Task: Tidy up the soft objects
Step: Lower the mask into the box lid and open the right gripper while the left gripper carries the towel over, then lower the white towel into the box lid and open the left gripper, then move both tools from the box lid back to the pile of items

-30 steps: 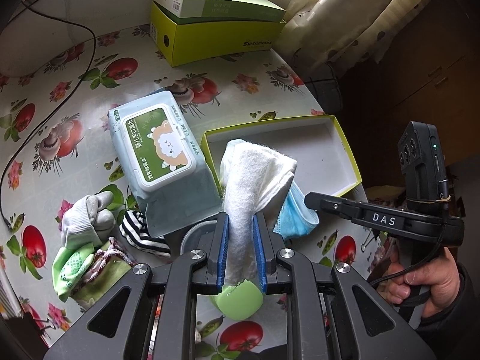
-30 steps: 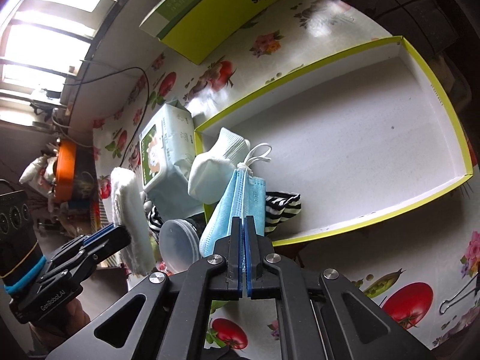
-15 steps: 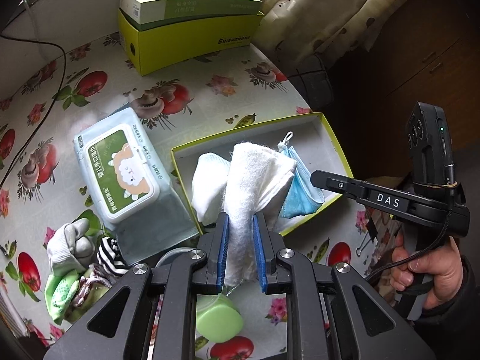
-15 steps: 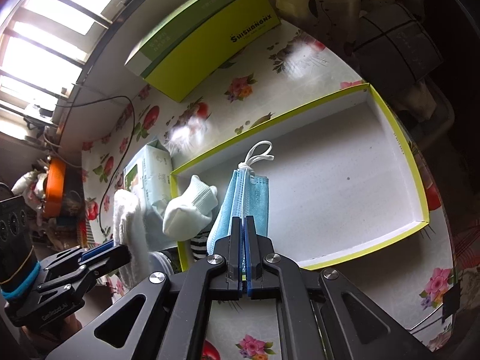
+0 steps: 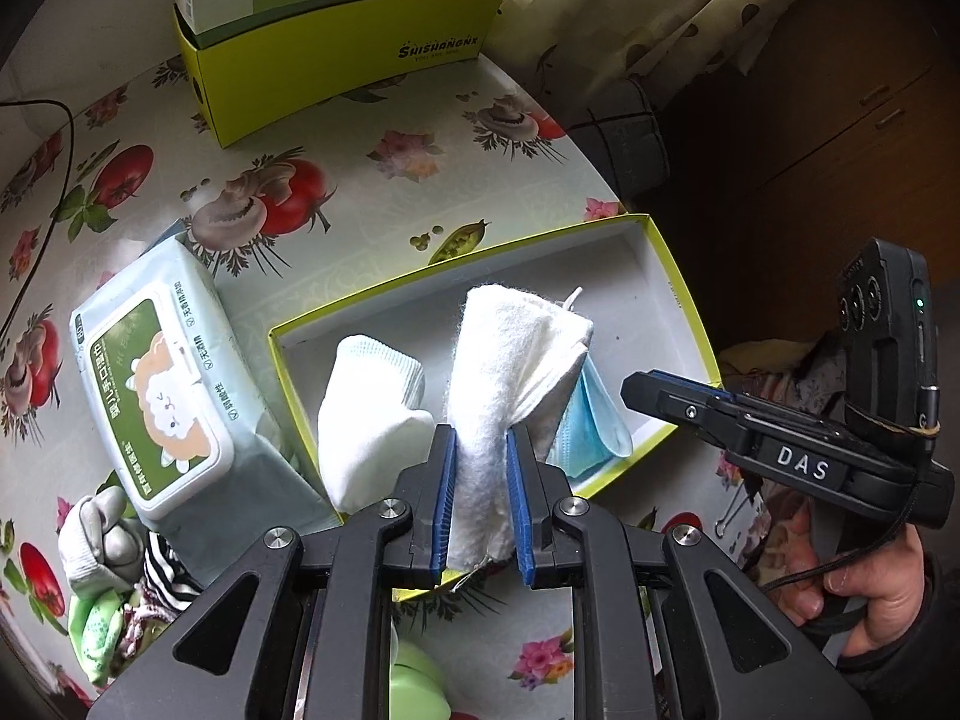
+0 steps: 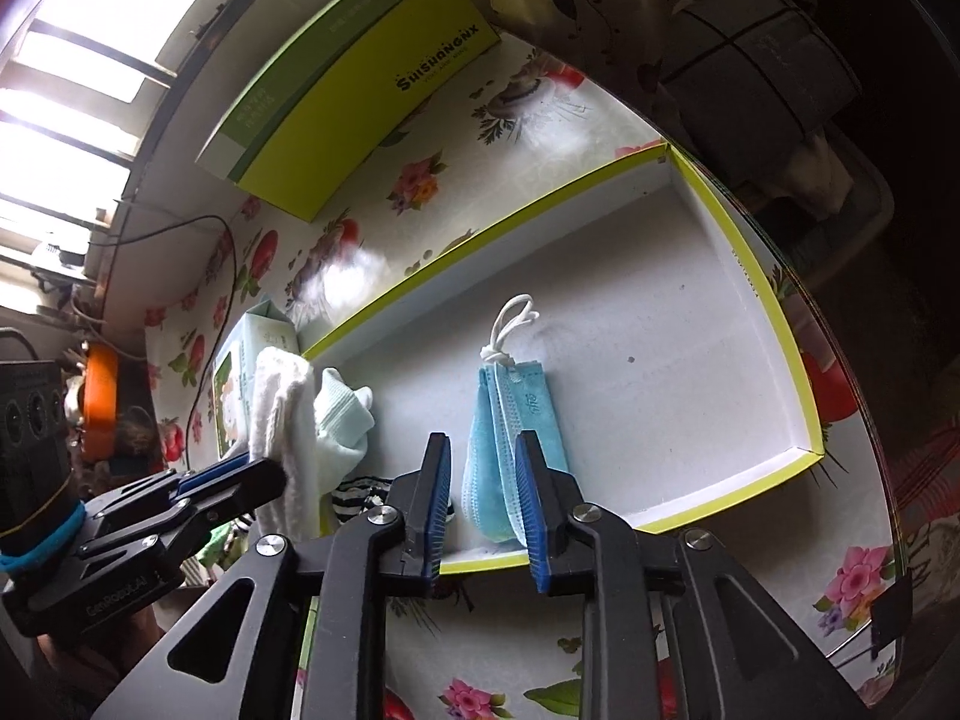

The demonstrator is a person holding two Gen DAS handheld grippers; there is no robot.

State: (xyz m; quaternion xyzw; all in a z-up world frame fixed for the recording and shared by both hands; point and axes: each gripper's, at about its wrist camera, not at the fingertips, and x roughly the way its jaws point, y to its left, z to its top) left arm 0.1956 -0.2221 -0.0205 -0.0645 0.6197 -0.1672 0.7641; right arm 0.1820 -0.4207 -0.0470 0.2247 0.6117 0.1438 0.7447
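Note:
My left gripper is shut on a folded white towel and holds it over the near edge of the shallow yellow-rimmed box. A white sock leans at the box's left end. My right gripper is open, its jaws on either side of a folded blue face mask that lies in the box. In the right wrist view the towel and sock show at the left. The right gripper shows at the right of the left wrist view.
A wet-wipes pack lies left of the box. Gloves and a striped cloth are piled at the near left. A tall yellow-green box stands at the back. A green lid lies below my left gripper. The table edge runs right of the shallow box.
My right gripper has opened and let the blue mask down into the box. My left gripper has carried the towel forward over the box.

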